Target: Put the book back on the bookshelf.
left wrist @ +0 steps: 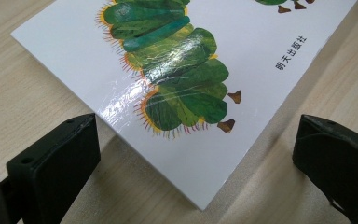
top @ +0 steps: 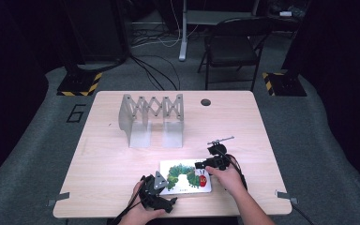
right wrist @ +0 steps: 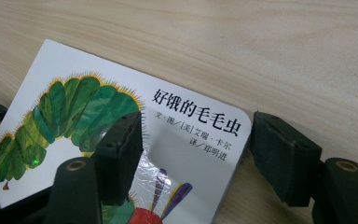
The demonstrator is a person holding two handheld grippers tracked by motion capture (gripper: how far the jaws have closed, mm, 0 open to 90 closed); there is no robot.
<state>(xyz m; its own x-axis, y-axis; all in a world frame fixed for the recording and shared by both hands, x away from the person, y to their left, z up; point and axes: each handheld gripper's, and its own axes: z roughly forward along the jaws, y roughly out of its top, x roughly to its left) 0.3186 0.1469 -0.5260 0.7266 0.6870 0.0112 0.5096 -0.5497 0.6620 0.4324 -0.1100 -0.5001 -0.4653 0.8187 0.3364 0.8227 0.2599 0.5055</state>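
Metal rack (top: pixel 152 119) stands behind the book (top: pixel 186 176).

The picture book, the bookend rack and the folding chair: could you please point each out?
picture book (top: pixel 180 178), high view, green caterpillar on cover.
bookend rack (top: pixel 151 108), high view, its lattice.
folding chair (top: pixel 232 49), high view, its seat.

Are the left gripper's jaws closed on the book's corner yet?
No, the left gripper has its jaws wide apart on either side of the picture book's corner, touching neither edge.

books: 1 (top: pixel 185 176) | racks: 1 (top: pixel 152 119) | grippers: 2 (top: pixel 158 194) (top: pixel 213 161) | chairs: 1 (top: pixel 234 47) | tables: 1 (top: pixel 108 164)
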